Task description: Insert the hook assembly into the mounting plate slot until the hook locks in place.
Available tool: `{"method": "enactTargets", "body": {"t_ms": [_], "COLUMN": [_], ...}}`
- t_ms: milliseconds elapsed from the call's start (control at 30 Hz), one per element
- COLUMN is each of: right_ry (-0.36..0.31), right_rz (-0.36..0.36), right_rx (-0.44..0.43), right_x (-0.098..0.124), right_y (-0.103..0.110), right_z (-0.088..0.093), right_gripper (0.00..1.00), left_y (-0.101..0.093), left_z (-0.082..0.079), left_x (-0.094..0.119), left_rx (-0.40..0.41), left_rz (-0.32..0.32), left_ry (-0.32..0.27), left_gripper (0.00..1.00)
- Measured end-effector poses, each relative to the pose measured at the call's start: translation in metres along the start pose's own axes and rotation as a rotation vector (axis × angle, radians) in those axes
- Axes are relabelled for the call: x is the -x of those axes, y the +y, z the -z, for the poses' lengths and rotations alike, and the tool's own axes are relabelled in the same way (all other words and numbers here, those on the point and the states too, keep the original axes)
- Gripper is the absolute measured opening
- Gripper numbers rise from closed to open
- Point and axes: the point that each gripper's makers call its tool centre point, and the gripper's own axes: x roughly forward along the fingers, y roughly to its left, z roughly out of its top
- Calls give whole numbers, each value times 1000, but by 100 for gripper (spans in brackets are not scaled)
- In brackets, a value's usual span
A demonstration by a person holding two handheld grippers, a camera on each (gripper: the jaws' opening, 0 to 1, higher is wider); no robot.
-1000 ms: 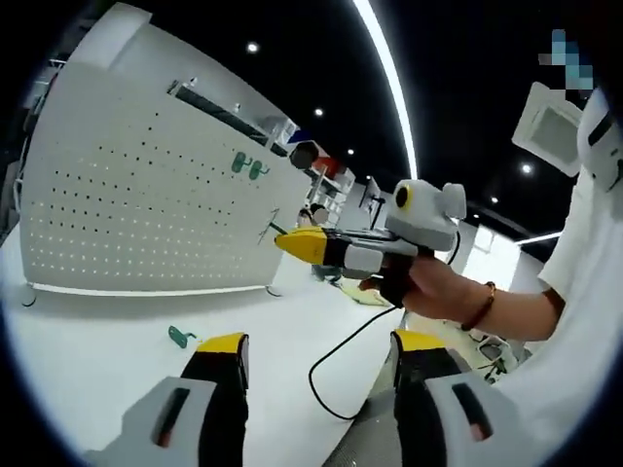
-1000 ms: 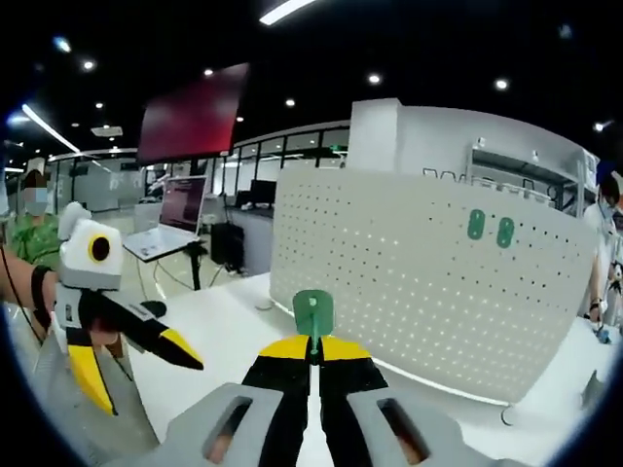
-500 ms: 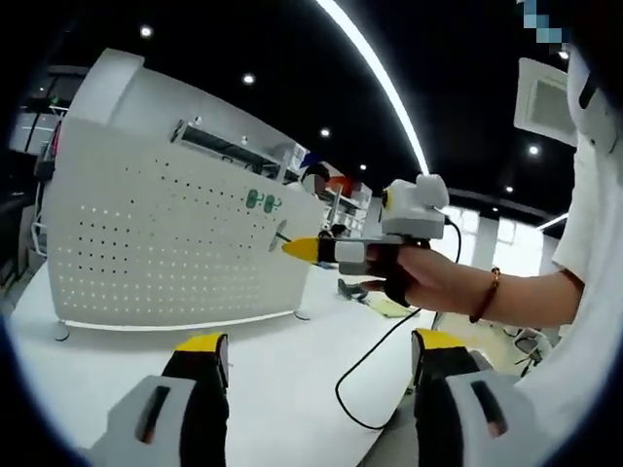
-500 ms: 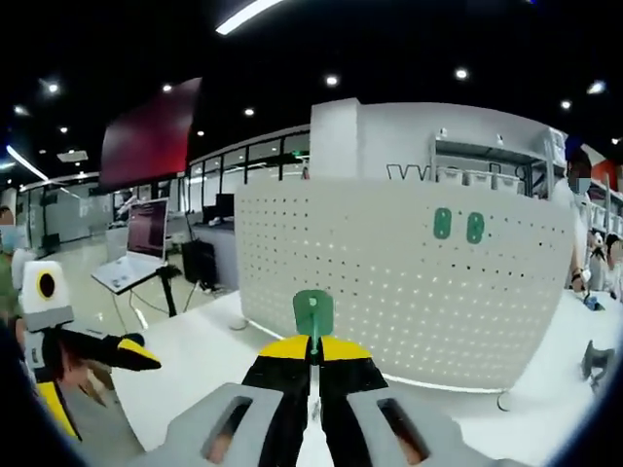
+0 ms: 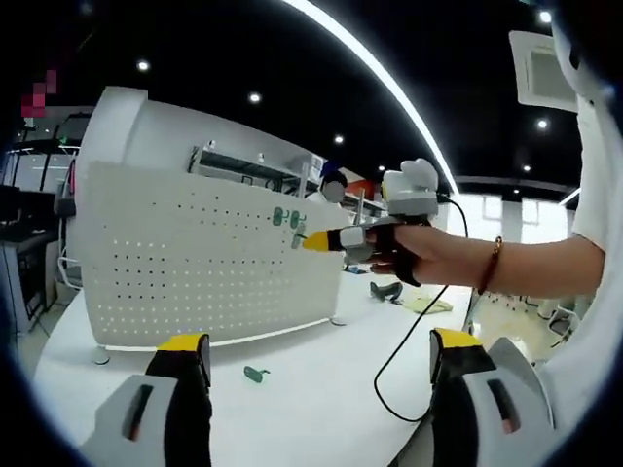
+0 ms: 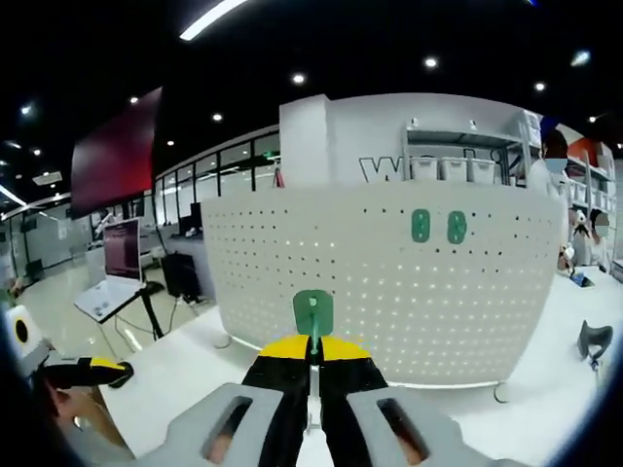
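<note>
Up off the desk (image 6: 545, 428), the right gripper (image 6: 313, 342) pinches a green hook (image 6: 313, 313) before the pegboard (image 6: 389, 292), while the left gripper (image 5: 316, 355) gapes wide

- The right gripper (image 5: 313, 239), clamped on a small green plastic hook (image 6: 312, 311), is closing in on the white perforated mounting plate (image 6: 389, 282).
- The left gripper (image 6: 122, 368) is dropping farther behind it.

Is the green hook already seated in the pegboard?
No: in the right gripper view the green hook is pinched in the right gripper, short of the white pegboard.
</note>
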Motion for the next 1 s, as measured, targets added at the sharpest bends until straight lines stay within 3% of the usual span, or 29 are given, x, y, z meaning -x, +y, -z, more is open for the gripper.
{"method": "enactTargets", "body": {"t_ms": [467, 833, 1000], "right_ry": [-15, -17, -5], "right_rz": [85, 124, 148], "right_rx": [-1, -16, -1], "right_x": [-24, -42, -52], "right_y": [-20, -32, -40], "right_z": [-28, -39, -41], "right_gripper": [0, 0, 0], "left_y": [7, 12, 13], "left_z": [0, -3, -1], "left_x": [10, 4, -1], "left_rx": [-58, -94, -75], "left_rz": [-20, -2, 10], "left_ry": [13, 17, 1], "left_gripper": [99, 100, 100]}}
